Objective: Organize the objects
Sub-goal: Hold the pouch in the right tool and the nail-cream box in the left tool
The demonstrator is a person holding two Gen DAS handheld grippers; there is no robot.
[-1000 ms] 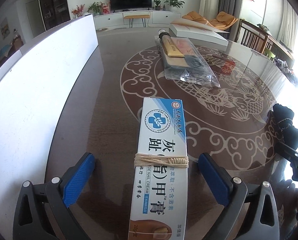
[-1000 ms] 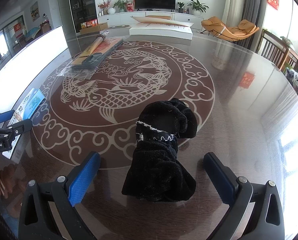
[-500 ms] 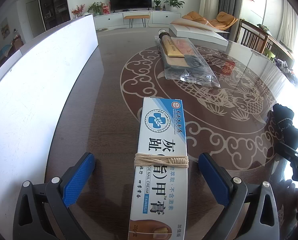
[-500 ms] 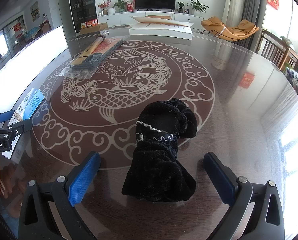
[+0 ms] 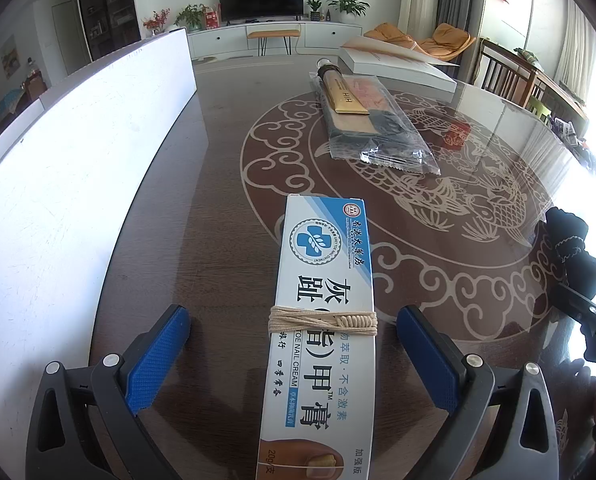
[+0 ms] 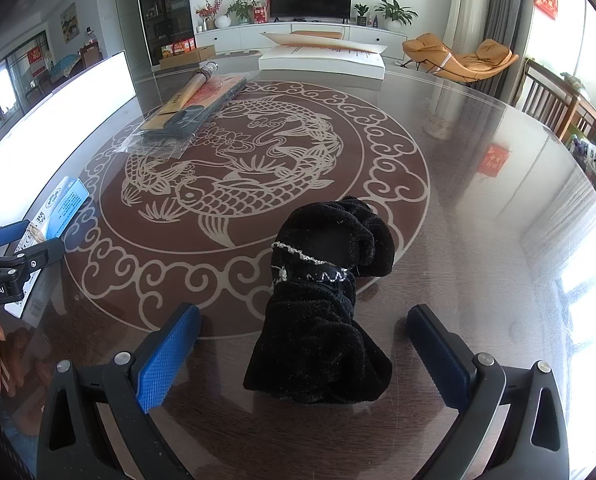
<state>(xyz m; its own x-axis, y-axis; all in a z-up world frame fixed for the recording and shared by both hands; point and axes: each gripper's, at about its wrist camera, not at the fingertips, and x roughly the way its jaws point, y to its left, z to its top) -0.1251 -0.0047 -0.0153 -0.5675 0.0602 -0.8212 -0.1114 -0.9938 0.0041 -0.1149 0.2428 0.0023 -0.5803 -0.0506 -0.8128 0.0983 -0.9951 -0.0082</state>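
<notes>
Left claw: apart, straddling the string-tied white-and-blue cardboard cream box.
Right claw: apart, straddling the black fuzzy fabric bundle.

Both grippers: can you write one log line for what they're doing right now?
left gripper: open, around cream box | right gripper: open, around black cloth | both items on table
</notes>
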